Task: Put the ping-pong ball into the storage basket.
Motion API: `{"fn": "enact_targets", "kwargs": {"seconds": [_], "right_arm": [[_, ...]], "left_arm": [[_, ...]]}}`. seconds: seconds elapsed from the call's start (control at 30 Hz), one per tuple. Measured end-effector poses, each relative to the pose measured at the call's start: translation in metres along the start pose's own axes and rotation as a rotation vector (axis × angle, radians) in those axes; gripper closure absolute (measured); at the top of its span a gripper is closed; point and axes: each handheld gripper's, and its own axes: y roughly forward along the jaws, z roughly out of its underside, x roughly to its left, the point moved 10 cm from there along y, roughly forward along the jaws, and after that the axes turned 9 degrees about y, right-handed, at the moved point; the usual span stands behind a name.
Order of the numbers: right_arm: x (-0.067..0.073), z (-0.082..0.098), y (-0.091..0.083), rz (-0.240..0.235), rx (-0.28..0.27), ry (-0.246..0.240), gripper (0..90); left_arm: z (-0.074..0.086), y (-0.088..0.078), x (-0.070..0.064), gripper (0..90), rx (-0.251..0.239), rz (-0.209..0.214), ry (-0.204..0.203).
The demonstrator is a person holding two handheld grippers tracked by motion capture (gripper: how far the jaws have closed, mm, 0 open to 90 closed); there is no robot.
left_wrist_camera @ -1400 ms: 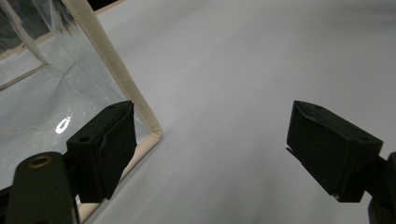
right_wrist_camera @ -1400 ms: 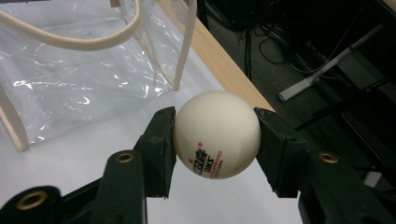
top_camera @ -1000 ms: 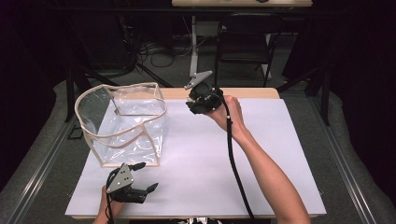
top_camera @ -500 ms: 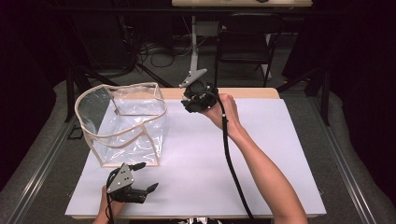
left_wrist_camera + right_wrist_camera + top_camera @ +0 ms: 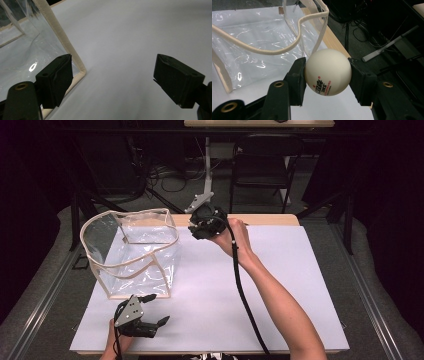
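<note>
White and printed with red and black marks, a ball (image 5: 327, 72) was clamped between the two black pads of the right gripper (image 5: 327, 75), which pressed on its two sides. Beyond those jaws and to their left, a clear bag (image 5: 257, 42) with a cream rim was seen standing open. The left gripper (image 5: 112, 80) was held with its jaws wide apart, nothing between them; the bag's corner (image 5: 75, 62) lay just beside its left jaw, over the white sheet (image 5: 130, 37).
</note>
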Motion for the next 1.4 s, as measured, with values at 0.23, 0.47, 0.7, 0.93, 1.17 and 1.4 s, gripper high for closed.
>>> {"fn": "enact_targets", "kwargs": {"seconds": [0.23,0.47,0.7,0.93,1.17,1.4], "right_arm": [[0.002,-0.005,0.002,-0.005,0.000,-0.009,51.2],[0.006,-0.009,0.006,-0.005,0.002,-0.026,51.2],[0.009,-0.015,0.007,-0.007,-0.003,-0.029,51.2],[0.011,-0.019,0.009,-0.013,-0.012,-0.033,51.2],[0.011,-0.026,0.009,-0.020,-0.021,-0.024,51.2],[0.014,-0.029,0.012,-0.030,-0.021,-0.021,51.2]], "left_arm": [[0.000,0.000,0.000,16.2,-0.001,0.000,0.000],[0.000,0.000,0.000,16.2,0.000,-0.001,0.000],[0.000,0.000,0.000,16.2,-0.001,-0.001,-0.001],[0.000,0.000,0.000,16.2,0.000,0.001,0.001],[0.000,0.000,0.000,16.2,0.001,0.000,0.000],[0.000,0.000,0.000,16.2,0.000,0.001,0.001]]}}
